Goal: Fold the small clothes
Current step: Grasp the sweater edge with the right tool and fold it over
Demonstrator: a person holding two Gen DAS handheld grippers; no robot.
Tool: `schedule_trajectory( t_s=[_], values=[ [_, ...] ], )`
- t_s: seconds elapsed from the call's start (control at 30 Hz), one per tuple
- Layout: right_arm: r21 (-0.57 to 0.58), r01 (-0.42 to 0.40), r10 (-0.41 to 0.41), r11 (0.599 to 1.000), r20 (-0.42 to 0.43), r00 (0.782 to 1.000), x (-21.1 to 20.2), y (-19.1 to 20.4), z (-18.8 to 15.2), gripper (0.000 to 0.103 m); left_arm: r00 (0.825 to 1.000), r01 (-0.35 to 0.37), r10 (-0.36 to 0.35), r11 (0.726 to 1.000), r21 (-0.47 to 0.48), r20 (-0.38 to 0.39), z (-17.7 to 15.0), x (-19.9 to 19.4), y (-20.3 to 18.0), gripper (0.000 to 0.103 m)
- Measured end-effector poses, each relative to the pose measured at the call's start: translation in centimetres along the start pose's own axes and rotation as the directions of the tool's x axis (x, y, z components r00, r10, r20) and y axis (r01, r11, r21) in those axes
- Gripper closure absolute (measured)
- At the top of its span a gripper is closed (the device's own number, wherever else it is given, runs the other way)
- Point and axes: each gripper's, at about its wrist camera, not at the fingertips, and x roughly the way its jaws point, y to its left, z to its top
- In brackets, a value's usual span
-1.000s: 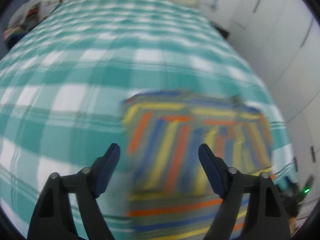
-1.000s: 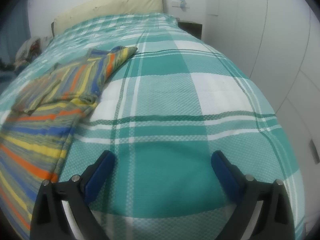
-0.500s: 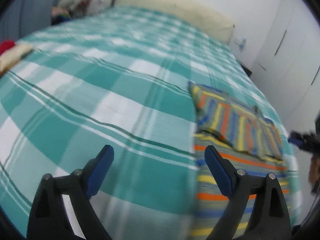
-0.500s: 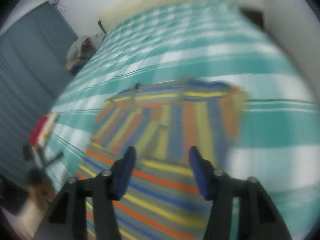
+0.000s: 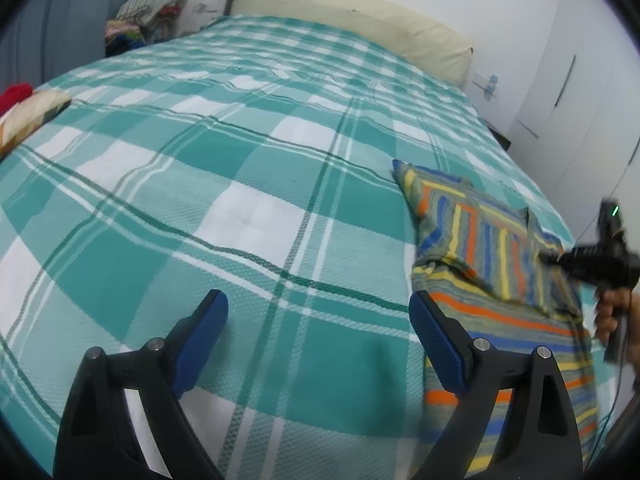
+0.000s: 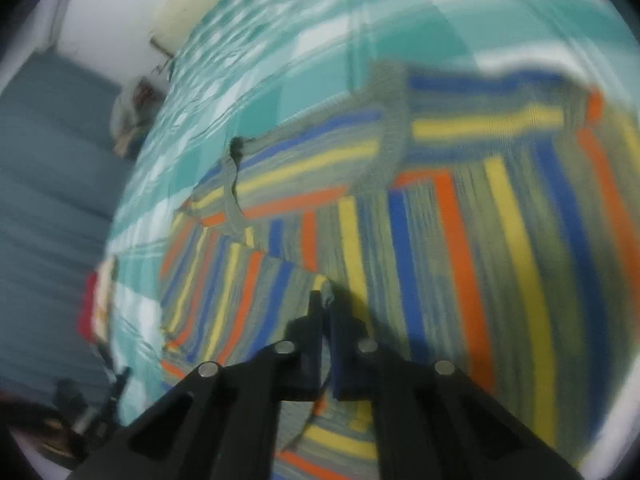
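A small striped garment (image 5: 492, 248) in orange, blue, yellow and grey lies partly folded on the right side of the bed. My left gripper (image 5: 318, 340) is open and empty, low over the bedspread to the garment's left. My right gripper (image 6: 326, 308) is shut on an edge of the striped garment (image 6: 440, 208); its jaws pinch the fabric. The right wrist view is blurred. The right gripper also shows in the left wrist view (image 5: 560, 258), over the garment's right part.
The bed has a teal and white checked bedspread (image 5: 240, 184) and a cream pillow (image 5: 352, 12) at the head. Folded clothes (image 5: 28, 108) lie at the left edge. A clothes pile (image 5: 148, 12) sits beyond the bed. White wardrobe doors (image 5: 580, 92) stand on the right.
My right gripper swung over the garment and closed on its edge. My left gripper moved left off the garment and stayed open.
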Motion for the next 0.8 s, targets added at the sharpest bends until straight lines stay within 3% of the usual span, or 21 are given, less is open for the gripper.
schedule_trajectory(
  t_s=[0.13, 0.17, 0.27, 0.37, 0.47, 0.57, 0.67, 0.8],
  values=[
    [-0.188, 0.121, -0.089, 0.975, 0.173, 0.981, -2.5, 3.0, 1.6, 0.1, 1.0, -0.022, 0.022, 0.999, 0.028, -0.005, -0.3, 0.7, -0.4, 0.01],
    [-0.205, 0.146, -0.109, 0.968, 0.181, 0.977, -2.3, 3.1, 1.8, 0.099, 0.999, -0.029, 0.029, 0.999, 0.032, -0.021, -0.5, 1.1, -0.4, 0.01],
    [-0.166, 0.168, -0.154, 0.972, 0.093, 0.984, -0.5, 1.6, 1.8, 0.085, 0.999, -0.035, 0.036, 0.999, 0.035, -0.039, -0.7, 1.5, -0.4, 0.01],
    [-0.146, 0.168, -0.152, 0.975, 0.112, 0.982, -1.7, 0.7, 0.6, 0.082, 0.999, -0.03, 0.031, 0.999, 0.035, -0.028, -0.6, 1.1, -0.5, 0.01],
    [-0.156, 0.063, -0.043, 0.986, 0.128, 0.991, -4.0, 1.2, -1.2, 0.082, 0.999, -0.034, 0.036, 0.998, 0.057, -0.029, -0.7, 1.2, -0.8, 0.01],
    [-0.18, -0.046, 0.053, 0.983, 0.031, 0.998, -3.3, 2.3, -2.7, 0.082, 0.997, -0.055, 0.06, 0.994, 0.096, -0.045, -1.0, 1.7, -1.4, 0.01],
    [-0.178, 0.031, -0.051, 0.984, -0.114, 0.992, 0.0, 1.8, -4.8, 0.082, 0.993, -0.092, 0.101, 0.987, 0.135, -0.063, -1.5, 2.0, -1.6, 0.01],
    [-0.234, 0.066, -0.085, 0.97, -0.072, 0.994, -3.1, 1.9, -7.4, 0.082, 0.99, -0.135, 0.141, 0.979, 0.15, -0.026, -1.5, 1.0, -1.2, 0.008]
  ],
)
